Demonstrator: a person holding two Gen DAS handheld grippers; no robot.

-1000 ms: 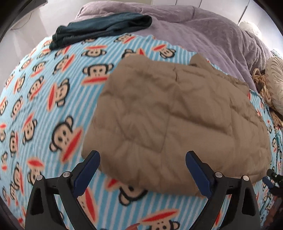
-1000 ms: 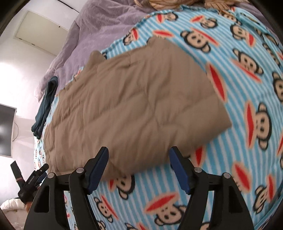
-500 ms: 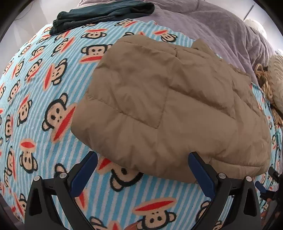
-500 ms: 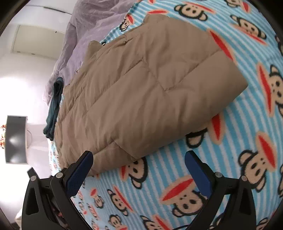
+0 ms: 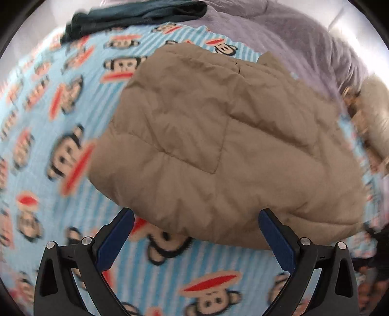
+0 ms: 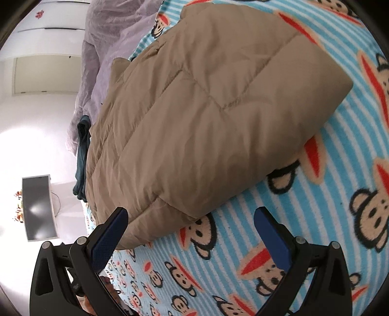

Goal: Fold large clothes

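A tan quilted puffer jacket (image 5: 218, 145) lies folded on a blue striped monkey-print blanket (image 5: 60, 150). It also fills the upper middle of the right wrist view (image 6: 206, 109). My left gripper (image 5: 195, 218) is open and empty, with its blue pads just short of the jacket's near edge. My right gripper (image 6: 189, 216) is open and empty, hovering at the jacket's near corner, left pad (image 6: 107, 240) beside the fold. Neither gripper touches the jacket.
A dark teal folded garment (image 5: 131, 17) lies at the far edge of the blanket. A lilac duvet (image 5: 304, 41) is bunched behind the jacket. A cream cushion (image 5: 374, 114) sits at the right. A dark monitor (image 6: 37, 206) stands by the white wall.
Both grippers have moved closer to the jacket's near edge. The right gripper's jaws have opened wider and its view has rolled. The jacket has not moved.
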